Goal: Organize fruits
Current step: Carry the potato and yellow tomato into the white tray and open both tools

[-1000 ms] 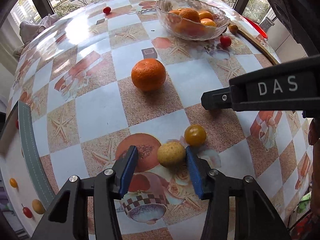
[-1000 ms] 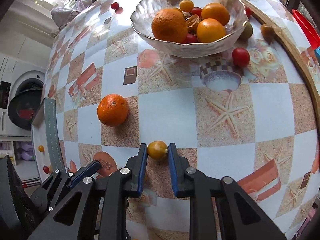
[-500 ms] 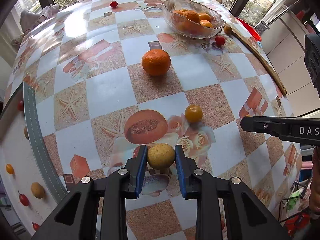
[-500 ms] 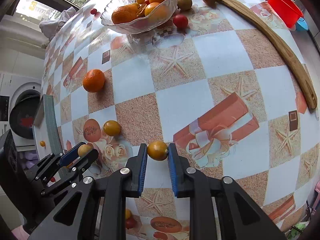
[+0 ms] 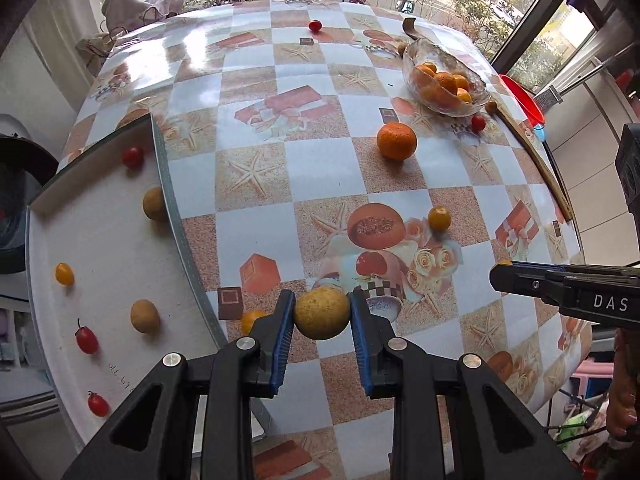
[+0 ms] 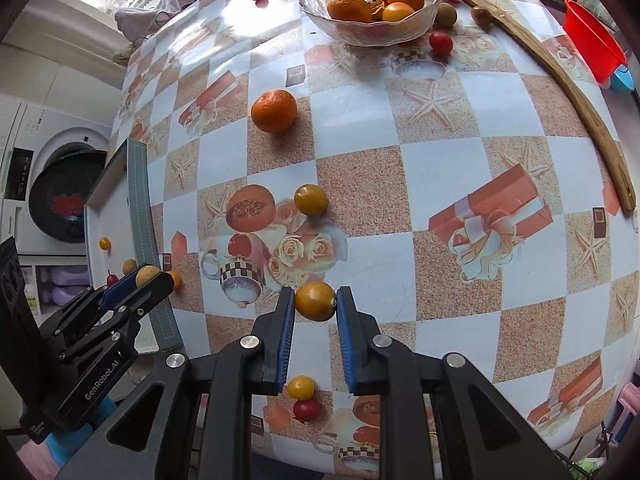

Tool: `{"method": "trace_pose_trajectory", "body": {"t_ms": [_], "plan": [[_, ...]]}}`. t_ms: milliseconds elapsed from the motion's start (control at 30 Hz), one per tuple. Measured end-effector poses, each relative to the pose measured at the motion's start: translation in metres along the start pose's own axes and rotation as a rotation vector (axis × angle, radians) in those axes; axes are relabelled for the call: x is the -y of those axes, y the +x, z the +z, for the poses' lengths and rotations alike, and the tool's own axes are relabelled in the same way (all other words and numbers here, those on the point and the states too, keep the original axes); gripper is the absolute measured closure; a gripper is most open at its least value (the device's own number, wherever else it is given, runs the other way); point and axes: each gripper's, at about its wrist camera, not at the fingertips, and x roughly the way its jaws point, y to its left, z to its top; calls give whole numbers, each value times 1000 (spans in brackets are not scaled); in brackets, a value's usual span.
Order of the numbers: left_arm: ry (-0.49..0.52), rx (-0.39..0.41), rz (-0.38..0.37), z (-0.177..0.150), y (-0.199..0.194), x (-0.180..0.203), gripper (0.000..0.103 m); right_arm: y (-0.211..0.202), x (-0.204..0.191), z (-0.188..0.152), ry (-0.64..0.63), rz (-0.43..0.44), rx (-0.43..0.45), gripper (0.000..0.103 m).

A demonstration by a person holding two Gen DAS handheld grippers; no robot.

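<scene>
My left gripper (image 5: 322, 316) is shut on a round yellow-brown fruit (image 5: 322, 313), lifted off the patterned table (image 5: 256, 176). In the right wrist view that left gripper (image 6: 138, 282) shows at the lower left with the same fruit (image 6: 147, 275). My right gripper (image 6: 315, 303) is shut on a small yellow tomato (image 6: 315, 301), also held above the table. Its dark fingers (image 5: 532, 282) reach in from the right of the left wrist view. A glass bowl (image 6: 424, 20) with oranges stands at the far side. An orange (image 6: 274, 111) and a yellow tomato (image 6: 310, 199) lie loose between.
A white tray (image 5: 104, 264) at the left edge holds several small red, yellow and brown fruits. A curved wooden strip (image 6: 576, 112) and a red tub (image 6: 592, 46) lie along the right side. More small tomatoes (image 6: 304, 398) sit near the front edge. A washing machine (image 6: 52, 184) stands left.
The left jaws closed on the yellow-brown fruit and lifted it toward the left. The right gripper carried its yellow tomato up and back from the bowl side.
</scene>
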Motion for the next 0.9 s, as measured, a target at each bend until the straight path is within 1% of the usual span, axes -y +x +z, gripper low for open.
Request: {"method": "trace_pose_trajectory", "body": {"t_ms": [133, 333, 567, 733, 900], "plan": [[-52, 16, 26, -12, -15, -27, 74, 3, -31, 1, -58, 10, -11, 80], [-158, 34, 76, -37, -31, -74, 74, 15, -86, 3, -166, 31, -34, 80], [-267, 14, 140, -67, -30, -125, 74, 41, -152, 6, -294, 62, -70, 80], [-293, -8, 167, -78, -18, -144, 74, 67, -193, 14, -356, 68, -106, 80], [-294, -20, 173, -81, -6, -151, 74, 91, -220, 23, -396, 50, -130, 80]]}}
